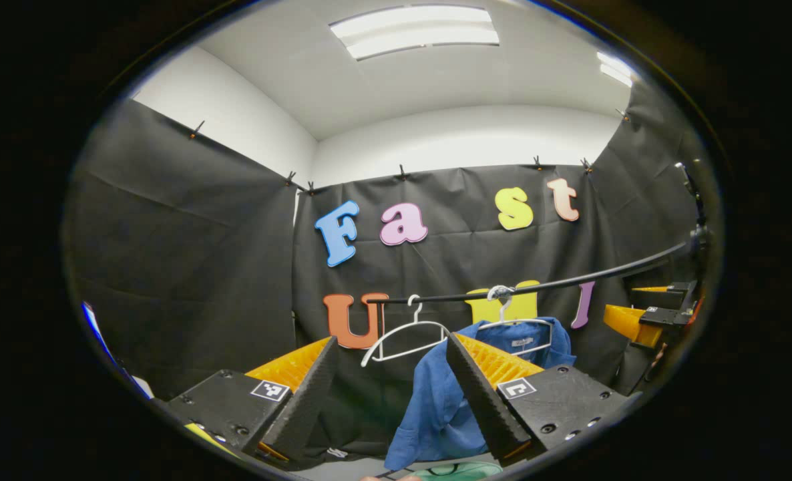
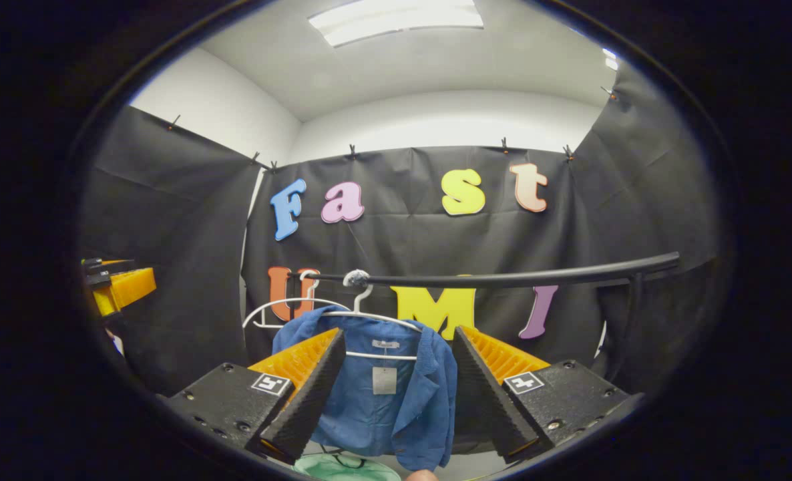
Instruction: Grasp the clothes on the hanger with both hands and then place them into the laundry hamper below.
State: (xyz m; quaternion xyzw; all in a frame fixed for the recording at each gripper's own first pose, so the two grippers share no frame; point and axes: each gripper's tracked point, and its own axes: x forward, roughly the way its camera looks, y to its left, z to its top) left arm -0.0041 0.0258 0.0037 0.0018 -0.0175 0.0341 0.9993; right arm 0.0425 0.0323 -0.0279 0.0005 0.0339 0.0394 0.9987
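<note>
We take the black rail as our landmark: the blue shirt hangs from it on a white hanger, draped open so both shoulders can be reached, and a second, bare hanger hangs beside it on the same rail. Below the shirt, the pale green rim of the laundry hamper waits to catch the drop. Our right gripper points up toward the rail, fingers spread wide on either side of the shirt's collar, holding nothing. Our left gripper sits below the rail near the bare hanger, equally wide and empty, the shirt just behind one finger.
</note>
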